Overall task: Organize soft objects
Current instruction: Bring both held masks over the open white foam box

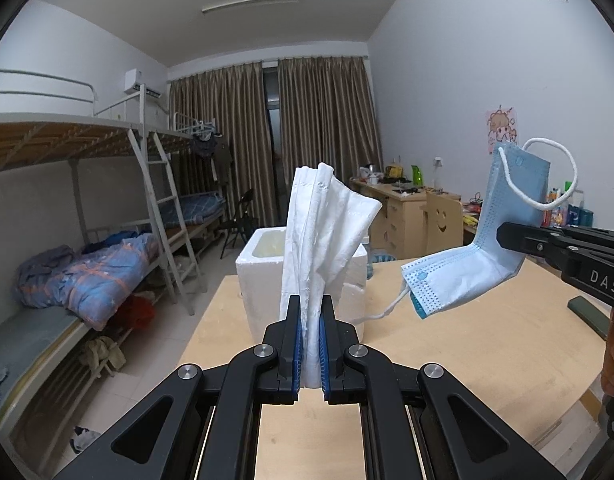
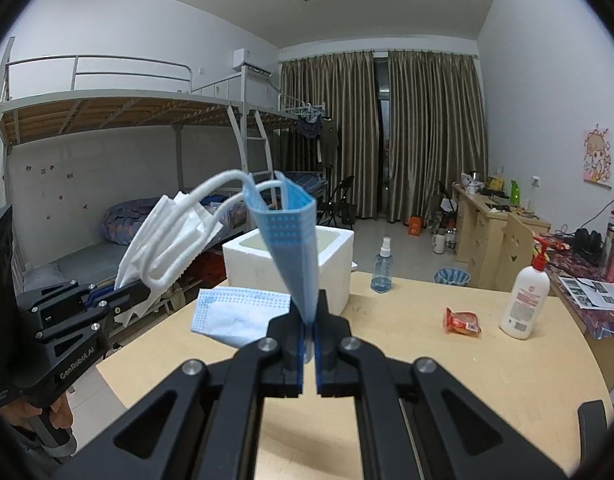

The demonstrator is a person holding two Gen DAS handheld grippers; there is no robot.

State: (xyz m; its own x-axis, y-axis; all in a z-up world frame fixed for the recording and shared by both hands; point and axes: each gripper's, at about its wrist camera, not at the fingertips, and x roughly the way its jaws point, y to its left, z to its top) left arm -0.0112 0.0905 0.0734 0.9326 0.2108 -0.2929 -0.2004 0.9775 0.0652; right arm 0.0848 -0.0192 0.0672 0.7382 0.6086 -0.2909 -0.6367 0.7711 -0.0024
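Your left gripper (image 1: 310,312) is clamped shut on a white mask (image 1: 323,232), which stands up out of the pads in a crumpled fan. Your right gripper (image 2: 309,312) is likewise closed, pinching a blue mask (image 2: 295,248) by its folded middle (one half stands up, the other droops to the left, ear loops dangling). In the left wrist view the right gripper (image 1: 503,236) reaches in from the right edge with the blue mask (image 1: 467,268) hanging in the air above the desk (image 1: 487,340).

Just beyond both grippers sits a white foam box (image 2: 331,256), open at the top, near the far left corner of the desk (image 2: 407,340). The desk's left edge runs close beside the box, with tiled floor and a bunk bed (image 1: 87,264) beyond it. To the right of the box the surface is open until a spray bottle (image 2: 382,268) at the far edge, then a red packet (image 2: 463,320) and a lotion pump bottle (image 2: 525,296) farther right. The near middle of the desk is bare wood.
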